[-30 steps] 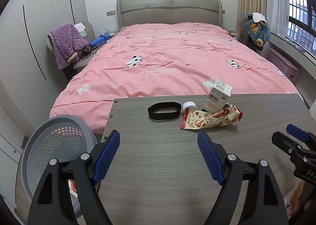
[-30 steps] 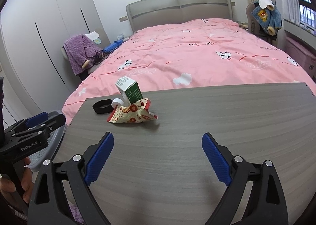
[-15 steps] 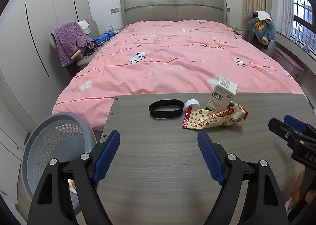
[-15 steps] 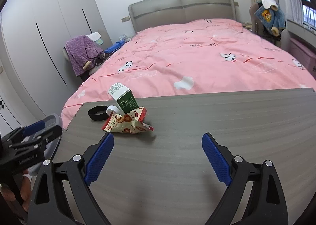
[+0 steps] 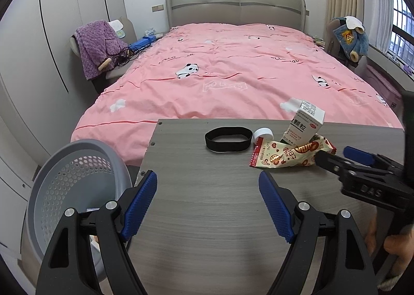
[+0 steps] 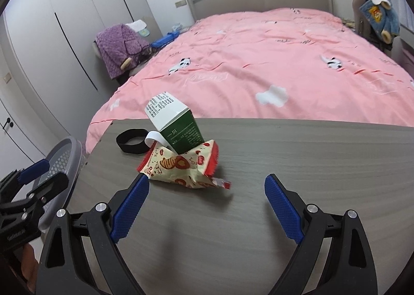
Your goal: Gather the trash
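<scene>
On the grey surface [image 6: 284, 155] by the pink bed [image 5: 233, 70] we see a snack wrapper [image 6: 181, 168] (small carton [image 6: 178, 124] leaning on it); right claw [image 6: 207, 191] and left claw [image 5: 208, 191] both gape empty.

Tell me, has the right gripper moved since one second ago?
Yes. In the left wrist view the right gripper has come in from the right edge toward the wrapper, and in its own view the wrapper sits nearer.

Our two black clamp-style grippers

Our left gripper [image 5: 208, 204] and right gripper [image 6: 207, 208] carry ribbed blue pads [image 5: 275, 208], silver screws behind them.
</scene>
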A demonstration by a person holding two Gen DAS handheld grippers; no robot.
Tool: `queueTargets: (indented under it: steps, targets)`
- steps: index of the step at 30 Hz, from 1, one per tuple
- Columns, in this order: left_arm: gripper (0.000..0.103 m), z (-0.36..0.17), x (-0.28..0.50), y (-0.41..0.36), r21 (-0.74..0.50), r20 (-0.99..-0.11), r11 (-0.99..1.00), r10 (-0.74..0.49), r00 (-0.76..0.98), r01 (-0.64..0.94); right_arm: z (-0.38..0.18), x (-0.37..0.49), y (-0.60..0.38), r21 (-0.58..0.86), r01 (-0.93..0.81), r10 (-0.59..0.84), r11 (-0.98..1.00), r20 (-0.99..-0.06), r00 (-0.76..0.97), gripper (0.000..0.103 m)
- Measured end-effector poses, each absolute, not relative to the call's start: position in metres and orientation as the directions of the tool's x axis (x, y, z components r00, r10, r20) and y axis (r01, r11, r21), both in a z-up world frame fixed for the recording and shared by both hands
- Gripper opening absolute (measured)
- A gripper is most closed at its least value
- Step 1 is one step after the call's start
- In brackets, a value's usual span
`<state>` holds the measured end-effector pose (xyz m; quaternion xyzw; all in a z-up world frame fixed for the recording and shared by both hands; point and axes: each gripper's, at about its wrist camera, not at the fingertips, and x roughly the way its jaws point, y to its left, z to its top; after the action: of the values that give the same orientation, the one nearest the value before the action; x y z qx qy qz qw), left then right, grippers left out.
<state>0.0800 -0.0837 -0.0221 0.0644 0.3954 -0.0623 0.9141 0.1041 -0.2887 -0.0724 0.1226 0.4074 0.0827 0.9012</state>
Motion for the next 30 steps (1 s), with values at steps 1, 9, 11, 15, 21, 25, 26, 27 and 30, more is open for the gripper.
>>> queueTargets:
  steps: [1,9,11,15,21,25,26,27,30]
  targets:
    - [0.077,-0.022,0.080,-0.083,0.068,-0.731,0.984,-0.062,0.679,0.163,-0.073,0.106,-0.288,0.291,-0.051,0.253,0.955,-0.716,0.651,0.089]
    - [0.077,-0.022,0.080,-0.081,0.065,-0.732,0.985,-0.064,0.678,0.163,-0.078,0.124,-0.277,0.284,-0.059,0.260,0.957,-0.746,0.614,0.089]
    - [0.077,-0.022,0.081,-0.080,0.062,-0.732,0.985,-0.066,0.678,0.163,-0.079,0.126,-0.276,0.281,-0.053,0.253,0.958,-0.751,0.610,0.089]
    - [0.077,-0.023,0.081,-0.080,0.059,-0.734,0.985,-0.067,0.676,0.162,-0.080,0.130,-0.273,0.272,-0.055,0.248,0.961,-0.756,0.605,0.089]
    - [0.077,-0.025,0.081,-0.079,0.056,-0.739,0.986,-0.066,0.670,0.159,-0.085,0.135,-0.268,0.268,-0.069,0.257,0.961,-0.769,0.586,0.081]
    - [0.077,-0.025,0.081,-0.080,0.058,-0.735,0.986,-0.065,0.675,0.158,-0.086,0.135,-0.267,0.276,-0.081,0.270,0.958,-0.768,0.581,0.068]
    - [0.077,-0.026,0.081,-0.080,0.059,-0.735,0.986,-0.064,0.675,0.157,-0.086,0.134,-0.266,0.273,-0.085,0.271,0.958,-0.766,0.584,0.066]
    - [0.077,-0.026,0.081,-0.080,0.059,-0.735,0.986,-0.063,0.675,0.156,-0.086,0.133,-0.266,0.275,-0.092,0.275,0.957,-0.763,0.585,0.061]
    - [0.077,-0.029,0.082,-0.079,0.061,-0.739,0.986,-0.059,0.671,0.153,-0.086,0.129,-0.266,0.283,-0.099,0.286,0.954,-0.757,0.587,0.052]
